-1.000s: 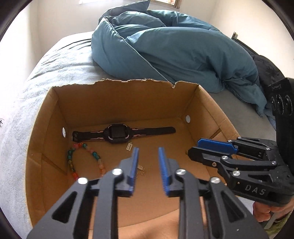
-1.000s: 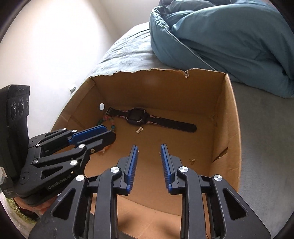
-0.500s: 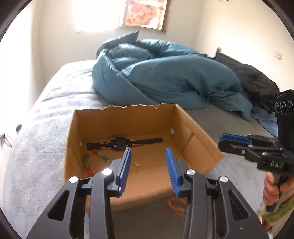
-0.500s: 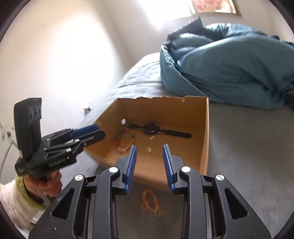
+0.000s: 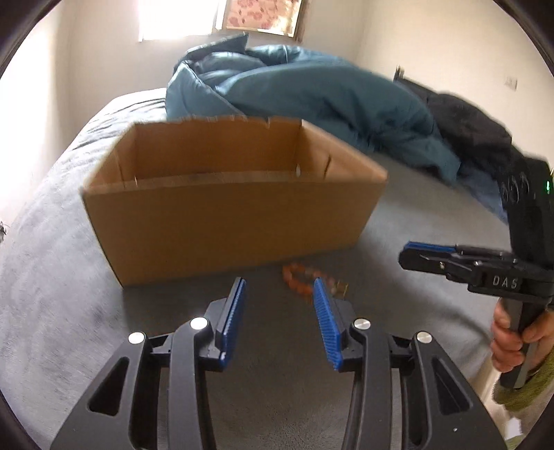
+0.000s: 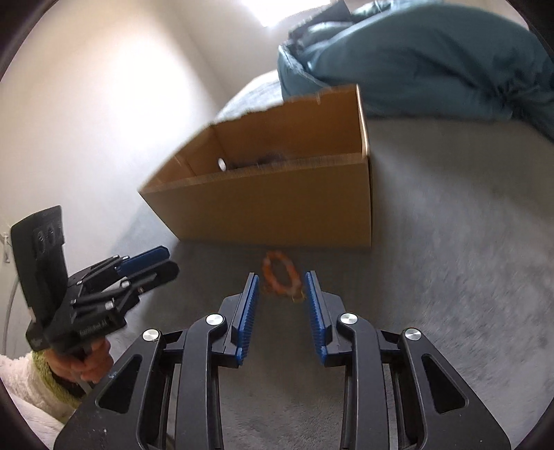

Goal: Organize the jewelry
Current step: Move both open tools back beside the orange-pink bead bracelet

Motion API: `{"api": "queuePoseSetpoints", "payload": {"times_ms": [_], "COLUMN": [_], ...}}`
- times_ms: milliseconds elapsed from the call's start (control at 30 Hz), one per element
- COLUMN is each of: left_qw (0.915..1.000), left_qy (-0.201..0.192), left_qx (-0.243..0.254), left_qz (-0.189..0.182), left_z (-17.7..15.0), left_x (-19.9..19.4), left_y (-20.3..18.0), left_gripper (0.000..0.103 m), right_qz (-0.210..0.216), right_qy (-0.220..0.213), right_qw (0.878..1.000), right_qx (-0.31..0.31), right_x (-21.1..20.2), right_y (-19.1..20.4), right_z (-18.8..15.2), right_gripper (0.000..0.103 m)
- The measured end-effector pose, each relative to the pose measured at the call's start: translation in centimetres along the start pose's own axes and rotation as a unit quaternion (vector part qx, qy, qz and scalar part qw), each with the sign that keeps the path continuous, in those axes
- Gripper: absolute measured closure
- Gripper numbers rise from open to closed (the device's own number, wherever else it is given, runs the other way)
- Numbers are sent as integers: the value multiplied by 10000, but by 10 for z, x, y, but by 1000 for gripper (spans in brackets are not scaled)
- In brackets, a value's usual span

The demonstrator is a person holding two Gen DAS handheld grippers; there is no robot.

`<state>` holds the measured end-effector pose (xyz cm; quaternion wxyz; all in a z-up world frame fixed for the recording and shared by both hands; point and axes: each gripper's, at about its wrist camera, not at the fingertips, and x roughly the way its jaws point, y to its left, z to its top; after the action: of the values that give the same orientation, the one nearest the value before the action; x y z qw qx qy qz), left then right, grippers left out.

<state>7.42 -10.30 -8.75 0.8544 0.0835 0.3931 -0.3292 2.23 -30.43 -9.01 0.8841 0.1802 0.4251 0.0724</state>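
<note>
**Bracelet on the bed, outside the box**

The bracelet [image 6: 279,274] is a ring of round orange-pink beads with a small gold-coloured piece at its near end, blurred in both views. The box [image 5: 228,221] is plain brown cardboard, open-topped, with a ragged torn back rim. The bed [image 6: 450,242] cover is grey and short-napped.

The bracelet lies on the bed just in front of the box's near wall. In the right wrist view it sits at 12 o'clock from the right gripper [image 6: 281,282], just beyond the tips; those jaws have just been closing, stand partly open and hold nothing. In the left wrist view it lies at 1 o'clock from the left gripper [image 5: 278,285], whose jaws have just been opening, wider apart and empty.

A rumpled teal duvet [image 5: 311,97] is heaped behind the box, dark clothing [image 5: 474,131] beside it, pale walls and a bright window [image 5: 173,17] beyond.
</note>
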Motion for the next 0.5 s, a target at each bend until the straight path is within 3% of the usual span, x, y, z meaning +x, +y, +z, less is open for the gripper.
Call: {"api": "queuePoseSetpoints", "payload": {"times_ms": [167,500], "left_qw": [9989,9986], "left_qy": [142,323], "left_qx": [434,282], "left_qz": [-90,-324], "left_z": [-13,-7], "left_x": [20,46], "left_y": [-19,-15], "left_gripper": [64,64], "right_qz": [-294,-531], "right_qy": [269,546], "right_qw": [9984,9926], "right_qx": [-407,-949], "right_x": [27,61], "right_y": [7,12], "right_z": [-7,-3], "right_gripper": [78,78]}}
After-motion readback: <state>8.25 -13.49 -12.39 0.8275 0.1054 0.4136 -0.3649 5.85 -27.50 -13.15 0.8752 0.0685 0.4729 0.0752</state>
